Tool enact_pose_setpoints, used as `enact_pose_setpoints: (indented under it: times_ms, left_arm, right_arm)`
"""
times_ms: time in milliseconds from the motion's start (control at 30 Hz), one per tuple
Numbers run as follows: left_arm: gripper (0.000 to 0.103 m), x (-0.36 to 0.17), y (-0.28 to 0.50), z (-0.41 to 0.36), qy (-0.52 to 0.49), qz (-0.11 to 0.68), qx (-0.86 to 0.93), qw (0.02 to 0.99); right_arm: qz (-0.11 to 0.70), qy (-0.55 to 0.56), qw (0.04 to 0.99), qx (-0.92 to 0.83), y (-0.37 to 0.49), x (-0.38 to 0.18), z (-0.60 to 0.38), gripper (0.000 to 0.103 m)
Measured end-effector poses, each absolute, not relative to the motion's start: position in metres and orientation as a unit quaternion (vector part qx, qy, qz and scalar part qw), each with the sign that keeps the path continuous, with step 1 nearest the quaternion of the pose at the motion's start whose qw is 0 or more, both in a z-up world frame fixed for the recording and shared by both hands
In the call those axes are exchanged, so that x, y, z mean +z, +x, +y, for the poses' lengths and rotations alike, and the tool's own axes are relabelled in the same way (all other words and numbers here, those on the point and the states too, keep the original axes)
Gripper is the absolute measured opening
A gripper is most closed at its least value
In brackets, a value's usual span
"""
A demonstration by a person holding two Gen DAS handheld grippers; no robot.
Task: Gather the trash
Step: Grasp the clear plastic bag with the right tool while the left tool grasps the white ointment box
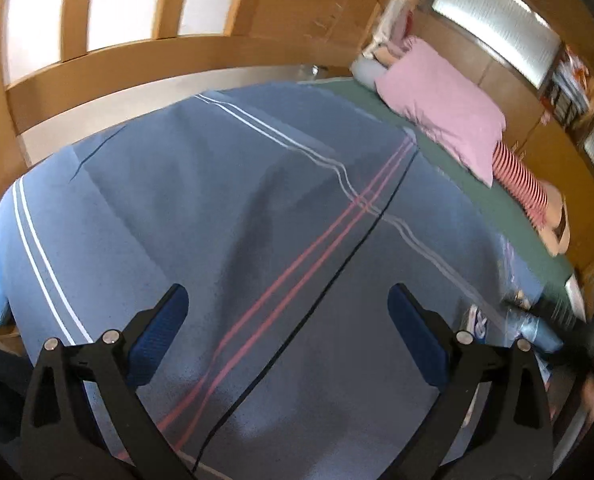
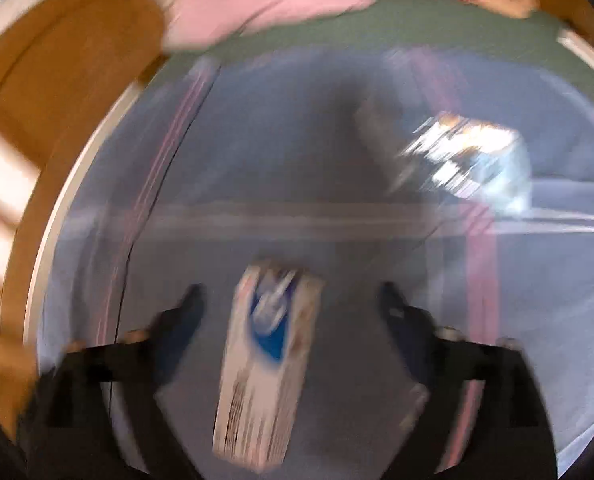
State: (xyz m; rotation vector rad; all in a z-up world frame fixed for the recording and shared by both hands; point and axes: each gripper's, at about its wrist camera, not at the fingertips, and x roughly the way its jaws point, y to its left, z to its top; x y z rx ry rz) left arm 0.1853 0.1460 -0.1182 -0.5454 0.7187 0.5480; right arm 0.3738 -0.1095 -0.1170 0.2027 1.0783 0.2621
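Note:
My left gripper (image 1: 288,300) is open and empty above a blue striped blanket (image 1: 201,208). My right gripper (image 2: 291,298) is open; a white and blue carton (image 2: 263,364) lies on the blanket between its fingers, not gripped. The right wrist view is blurred. A clear plastic bag (image 2: 469,160) with shiny wrappers inside lies ahead to the right. The same bag and trash show at the right edge of the left wrist view (image 1: 533,316), with the carton (image 1: 477,322) beside it.
A pink pillow (image 1: 441,100) and a red-striped soft toy (image 1: 521,184) lie on the green sheet (image 1: 497,208) at the head of the bed. A wooden bed rail (image 1: 137,68) runs along the far side. A thin black cable (image 1: 337,264) crosses the blanket.

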Motion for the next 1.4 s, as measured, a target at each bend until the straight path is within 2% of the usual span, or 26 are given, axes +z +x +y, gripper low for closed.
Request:
enact_pose_setpoints:
  times_ms: [167,233,300,333,367,400,433,467,500,700,867,900,933,1000,1033,1200,1233,1267,1300,1367,1400]
  left_arm:
    - [0.099,-0.123,0.198,0.131,-0.232,0.367,0.219,0.874]
    - [0.099,-0.121,0.201,0.123,-0.209,0.368,0.211,0.881]
    - [0.099,-0.12,0.205,0.116,-0.191,0.369,0.203,0.887]
    - [0.099,-0.121,0.207,0.112,-0.183,0.371,0.194,0.89]
    - [0.099,-0.122,0.21,0.109,-0.18,0.375,0.182,0.891]
    - [0.099,-0.123,0.211,0.106,-0.181,0.38,0.17,0.891]
    - [0.099,-0.126,0.215,0.103,-0.188,0.39,0.146,0.889]
    - [0.099,-0.128,0.216,0.102,-0.195,0.397,0.13,0.887]
    - [0.099,-0.129,0.218,0.099,-0.201,0.404,0.114,0.885]
    - [0.099,-0.133,0.227,0.081,-0.207,0.413,0.056,0.885]
    - [0.099,-0.143,0.246,0.061,-0.207,0.44,0.016,0.874]
    - [0.099,-0.145,0.25,0.056,-0.204,0.444,0.008,0.872]
    - [0.099,-0.147,0.255,0.048,-0.196,0.449,0.0,0.872]
    - [0.099,-0.152,0.267,0.033,-0.174,0.46,-0.017,0.87]
    - [0.099,-0.154,0.272,0.026,-0.158,0.463,-0.018,0.872]
    - [0.097,-0.176,0.296,0.004,-0.091,0.491,-0.011,0.866]
    - [0.09,-0.177,0.296,0.002,-0.076,0.485,-0.004,0.871]
    - [0.076,-0.175,0.295,-0.001,-0.06,0.476,-0.001,0.878]
    - [0.068,-0.173,0.294,-0.003,-0.052,0.472,-0.005,0.88]
    - [0.043,-0.172,0.291,-0.006,-0.043,0.467,-0.013,0.883]
    - [0.041,-0.172,0.291,-0.006,-0.036,0.466,-0.012,0.884]
  right_arm:
    - [0.515,0.226,0.823,-0.086,0.418,-0.146,-0.182,0.093]
    - [0.504,0.315,0.795,-0.119,0.427,-0.163,-0.212,0.093]
    - [0.474,0.335,0.804,-0.129,0.431,-0.164,-0.223,0.092]
    - [0.469,0.321,0.813,-0.124,0.435,-0.162,-0.221,0.086]
    - [0.471,0.303,0.821,-0.114,0.44,-0.162,-0.218,0.058]
    - [0.482,0.274,0.827,-0.095,0.445,-0.165,-0.212,0.034]
    - [0.489,0.258,0.829,-0.082,0.448,-0.164,-0.21,0.032]
    - [0.489,0.249,0.833,-0.072,0.45,-0.166,-0.209,0.018]
    - [0.489,0.241,0.836,-0.055,0.444,-0.164,-0.208,0.015]
    - [0.54,0.174,0.822,0.045,0.414,-0.156,-0.201,0.013]
    - [0.596,-0.011,0.79,0.142,0.357,-0.145,-0.215,0.013]
    - [0.598,-0.052,0.787,0.143,0.346,-0.142,-0.223,0.019]
    - [0.599,-0.067,0.787,0.136,0.339,-0.139,-0.231,0.028]
    - [0.582,-0.054,0.806,0.091,0.324,-0.124,-0.257,0.086]
    - [0.573,-0.035,0.815,0.075,0.318,-0.118,-0.268,0.091]
    - [0.553,0.117,0.824,0.033,0.291,-0.11,-0.302,0.091]
    - [0.551,0.125,0.824,0.03,0.286,-0.112,-0.299,0.091]
    - [0.551,0.127,0.825,0.023,0.286,-0.114,-0.292,0.091]
    - [0.552,0.124,0.825,0.008,0.288,-0.12,-0.286,0.091]
    - [0.551,0.116,0.826,-0.011,0.293,-0.129,-0.271,0.091]
    - [0.553,0.108,0.826,-0.023,0.298,-0.136,-0.261,0.091]
